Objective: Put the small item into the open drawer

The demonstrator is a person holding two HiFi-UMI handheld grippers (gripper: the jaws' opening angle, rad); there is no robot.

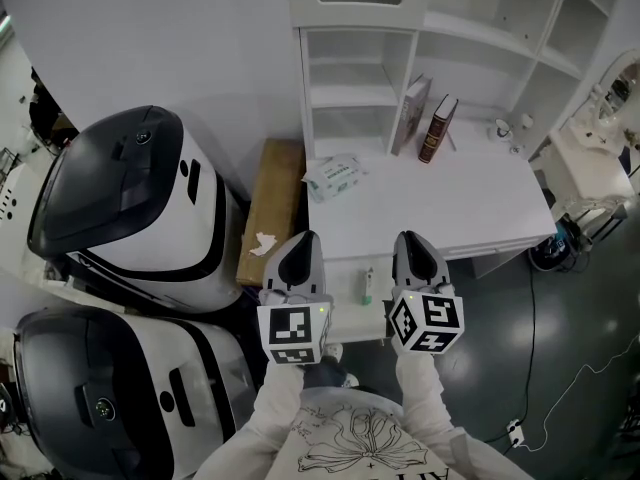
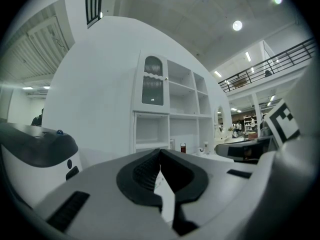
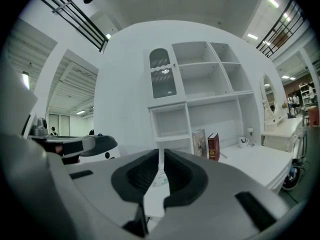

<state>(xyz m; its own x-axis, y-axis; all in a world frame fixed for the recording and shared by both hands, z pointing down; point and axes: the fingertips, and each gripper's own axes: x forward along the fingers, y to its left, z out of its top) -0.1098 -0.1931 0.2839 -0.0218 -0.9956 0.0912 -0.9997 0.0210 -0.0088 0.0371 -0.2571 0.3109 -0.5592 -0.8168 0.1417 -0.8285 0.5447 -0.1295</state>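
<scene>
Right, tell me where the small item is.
Head view, bottom centre: the small item lies between the left gripper and right gripper, below the front edge of the desk, apparently inside the open drawer.

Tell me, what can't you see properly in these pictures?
- Drawer, head view: the left gripper and right gripper cover most of it; only a strip shows.
- Small item in that strip: too small to identify; neither gripper view shows it.
- Packet, head view: print too small to read.
- Books: titles too small in every view.
</scene>
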